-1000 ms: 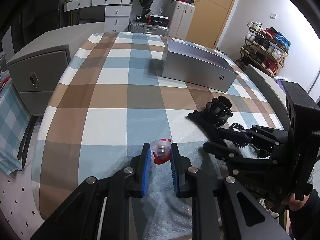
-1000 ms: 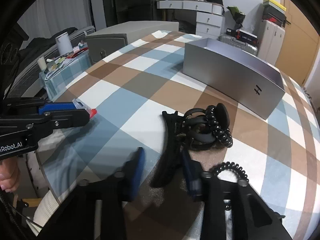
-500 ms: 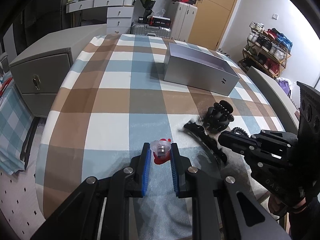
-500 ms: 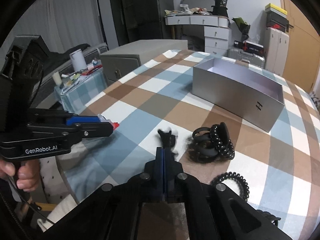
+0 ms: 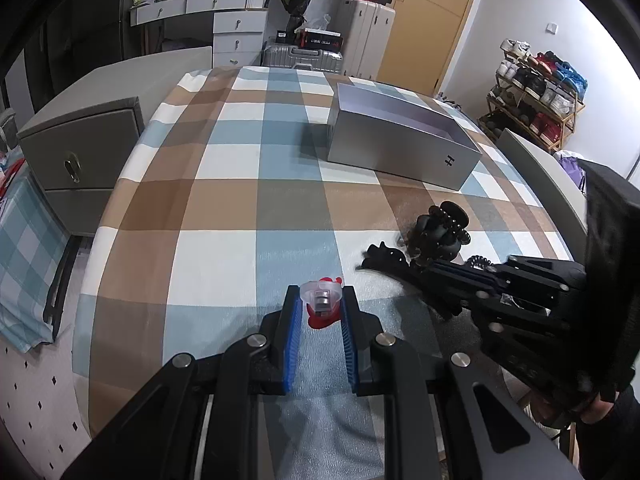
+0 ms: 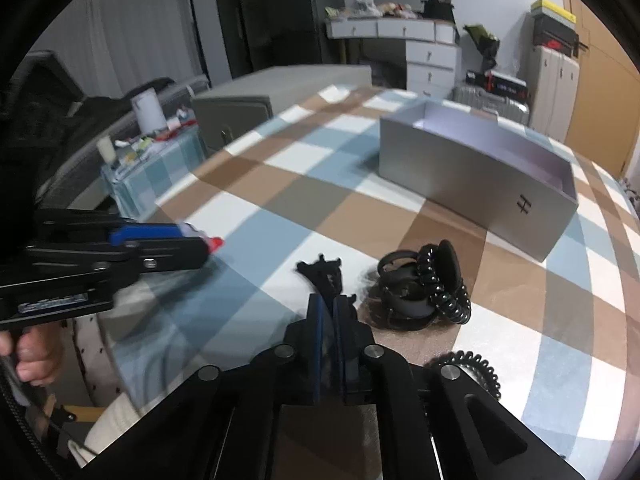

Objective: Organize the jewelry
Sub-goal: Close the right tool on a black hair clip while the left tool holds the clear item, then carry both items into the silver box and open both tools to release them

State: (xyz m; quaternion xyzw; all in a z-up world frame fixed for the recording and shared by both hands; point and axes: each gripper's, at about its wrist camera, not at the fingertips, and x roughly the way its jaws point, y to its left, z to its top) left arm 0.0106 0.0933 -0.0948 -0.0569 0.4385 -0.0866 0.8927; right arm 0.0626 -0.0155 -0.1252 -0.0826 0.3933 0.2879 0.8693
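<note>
My right gripper [image 6: 328,312] has just clamped the black hair clip [image 6: 322,274]; left gripper [image 5: 320,306] grips a red-and-clear trinket [image 5: 322,300]; both can go to the box [image 5: 400,148].

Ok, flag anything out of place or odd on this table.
Nothing is spilled or broken. The black hair ties lie in a tangled heap outside the grey box, and one coiled tie lies loose beside it.

Coiled hair tie [image 6: 476,368] half behind right gripper's arm; black clip's [image 6: 324,276] rear between jaws

white dresser [image 5: 224,20] | shoe rack [image 5: 536,92] | wooden door [image 5: 432,20] | grey cabinet [image 5: 84,156]
</note>
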